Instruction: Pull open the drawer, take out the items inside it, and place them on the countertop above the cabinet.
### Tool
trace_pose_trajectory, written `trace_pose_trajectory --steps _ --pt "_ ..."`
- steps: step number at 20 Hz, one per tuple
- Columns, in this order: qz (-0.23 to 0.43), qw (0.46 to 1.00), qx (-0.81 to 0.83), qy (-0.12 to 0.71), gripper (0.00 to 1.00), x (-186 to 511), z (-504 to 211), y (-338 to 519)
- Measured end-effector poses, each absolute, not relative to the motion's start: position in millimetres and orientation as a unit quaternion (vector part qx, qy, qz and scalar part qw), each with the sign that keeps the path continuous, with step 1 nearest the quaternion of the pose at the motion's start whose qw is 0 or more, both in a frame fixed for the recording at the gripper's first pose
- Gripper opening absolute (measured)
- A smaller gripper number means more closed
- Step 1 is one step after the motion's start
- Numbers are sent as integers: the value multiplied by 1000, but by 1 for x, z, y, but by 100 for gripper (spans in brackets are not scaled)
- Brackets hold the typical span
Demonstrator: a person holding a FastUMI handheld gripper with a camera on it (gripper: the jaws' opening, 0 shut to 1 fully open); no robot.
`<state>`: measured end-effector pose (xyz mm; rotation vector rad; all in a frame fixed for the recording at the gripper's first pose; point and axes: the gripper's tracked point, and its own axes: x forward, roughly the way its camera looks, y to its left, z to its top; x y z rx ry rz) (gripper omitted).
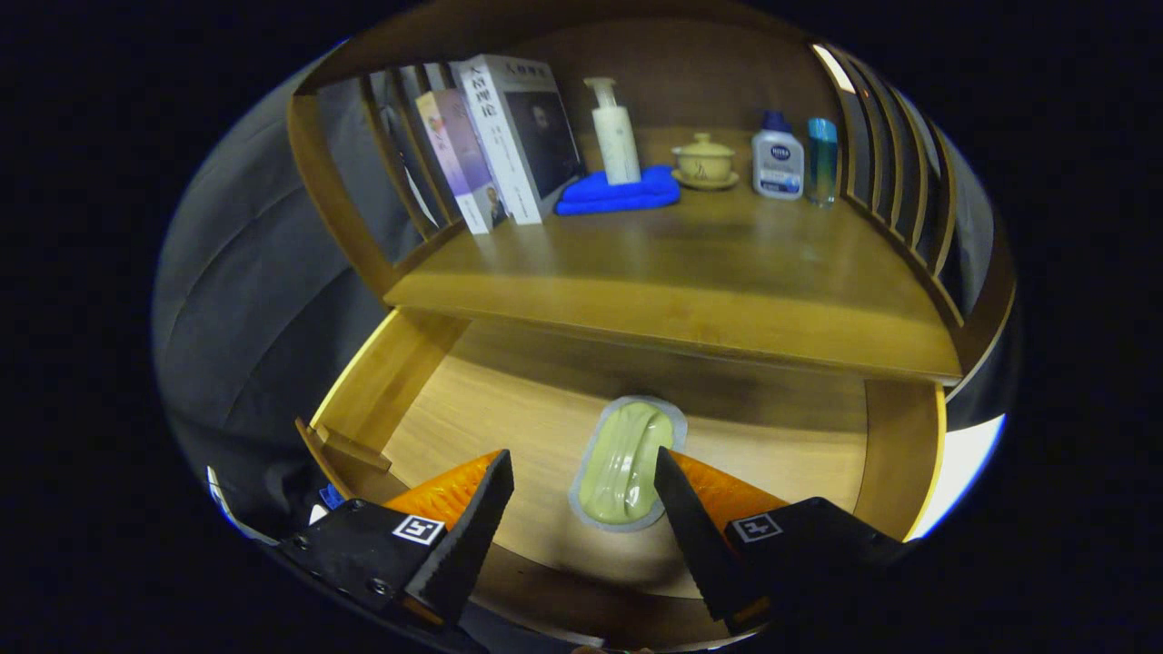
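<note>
The drawer point(427, 400) stands pulled open below the countertop point(690, 272), and a pale green sealed packet point(627, 463) lies flat on its wooden floor. The gripper point(581, 495) hangs over the drawer with its fingers spread wide and nothing between the pads; the packet sits in the gap, nearer the right finger point(686, 527), whose tip overlaps the packet's right edge, though whether it touches cannot be told. The left finger point(477, 522) is well clear of the packet. On the countertop, from left to right: a few books point(495, 145) leaning against the slatted side rail, the front white one with a dark portrait cover and printed characters on its spine; a white pump bottle point(613, 132) standing on a folded blue cloth point(618, 193); a small lidded tan cup point(703, 162) on a saucer; a white bottle with a blue cap point(778, 159) marked NIVEA; and a slim teal bottle point(822, 159) just beside it.
</note>
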<state>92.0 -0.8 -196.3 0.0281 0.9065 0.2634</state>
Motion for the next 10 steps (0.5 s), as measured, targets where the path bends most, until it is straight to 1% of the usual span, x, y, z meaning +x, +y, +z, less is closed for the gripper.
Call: trace_pose_trajectory --steps 2,6,9,10 --pt "119 876 21 467 99 93 -207 -4" --pt "101 869 21 484 98 104 -216 -9" --pt "91 850 37 518 96 101 -230 -8" --pt "87 849 35 521 94 103 -232 -8"
